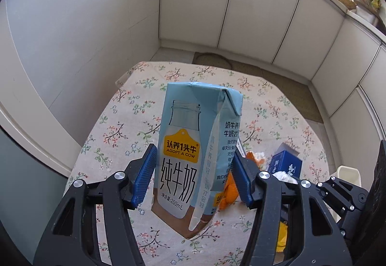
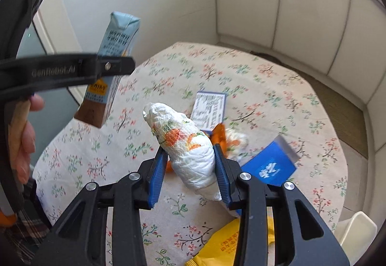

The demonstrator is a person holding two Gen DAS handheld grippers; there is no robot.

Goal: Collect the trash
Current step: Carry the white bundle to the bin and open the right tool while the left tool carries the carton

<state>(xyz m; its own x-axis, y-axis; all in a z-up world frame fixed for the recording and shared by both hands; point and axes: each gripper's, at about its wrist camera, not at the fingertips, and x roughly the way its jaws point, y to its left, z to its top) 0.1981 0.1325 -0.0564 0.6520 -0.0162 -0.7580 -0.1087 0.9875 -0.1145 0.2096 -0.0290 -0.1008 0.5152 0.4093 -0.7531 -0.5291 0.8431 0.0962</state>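
Note:
A light blue milk carton (image 1: 188,145) hangs upright above the flowered tablecloth (image 1: 135,107), and my left gripper (image 1: 193,150) is shut on its sides. The right wrist view shows the same carton (image 2: 115,49) at the upper left, crossed by one of the left gripper's fingers (image 2: 115,64). My right gripper (image 2: 189,149) is shut on a crumpled white paper wad (image 2: 168,121) with an orange and green print. The wad is lifted off the cloth and sticks out past the blue pads.
On the round table lie a dark blue box (image 2: 270,167), a white printed box (image 2: 210,109), an orange wrapper (image 2: 219,136) and a yellow packet (image 2: 229,242). A person's hand (image 2: 24,140) is at the left. White cabinets (image 1: 265,13) stand behind, and a white chair (image 2: 354,229) is at the lower right.

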